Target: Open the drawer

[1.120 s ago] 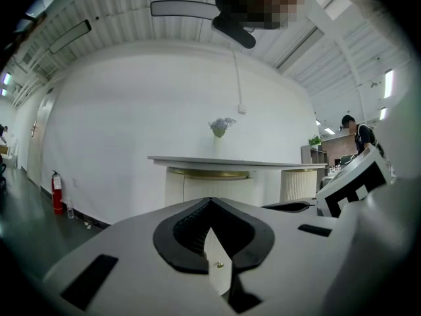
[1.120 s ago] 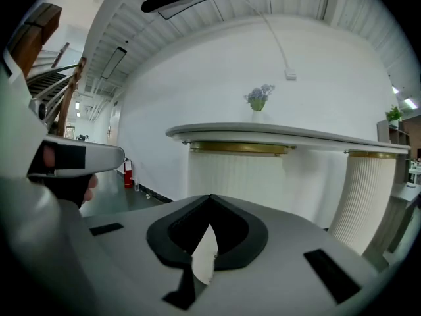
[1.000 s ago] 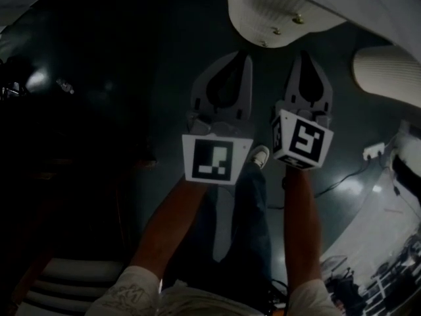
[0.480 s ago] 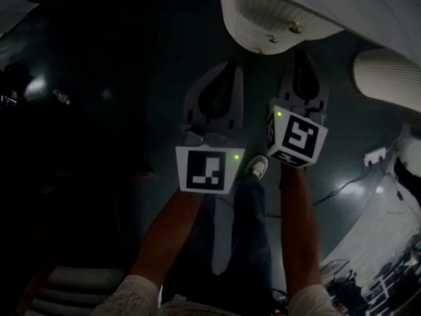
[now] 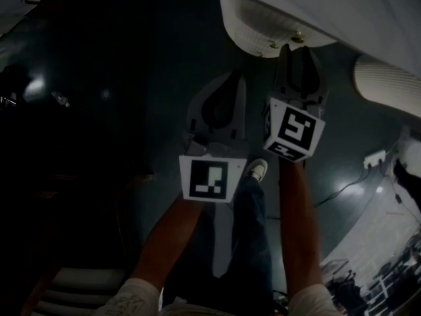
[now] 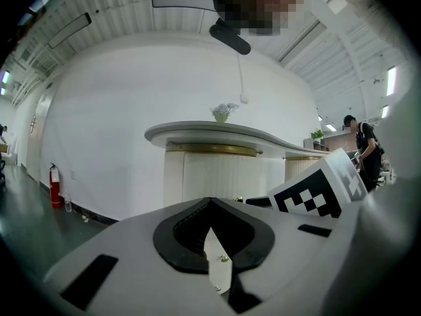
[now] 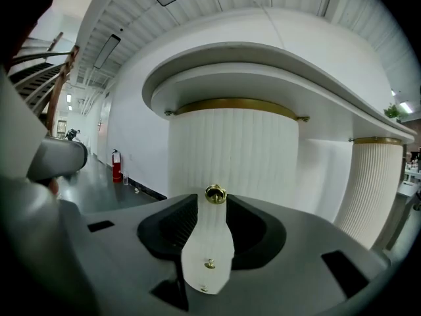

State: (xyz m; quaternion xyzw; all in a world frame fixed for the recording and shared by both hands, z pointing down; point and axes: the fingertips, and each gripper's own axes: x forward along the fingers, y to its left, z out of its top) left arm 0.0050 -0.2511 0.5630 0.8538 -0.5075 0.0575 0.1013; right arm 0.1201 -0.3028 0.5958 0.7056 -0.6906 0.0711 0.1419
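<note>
cabinet [image 5: 263, 25] nearer, right hand-held gripper [image 5: 298, 51] wider

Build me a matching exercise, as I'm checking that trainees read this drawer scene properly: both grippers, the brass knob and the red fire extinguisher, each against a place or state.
Things:
1. grey right gripper
2. grey left gripper
3. small round brass knob
4. red cylindrical fire extinguisher

Places or states:
A. jaws together, nothing between them
B. on the dark floor by the white wall
C. jaws apart
D. on the white ribbed cabinet front

Pairs: 1-C, 2-A, 3-D, 4-B.

Note: the right gripper's jaws have just been opening; the knob lines up with their gap, ungripped.
</note>
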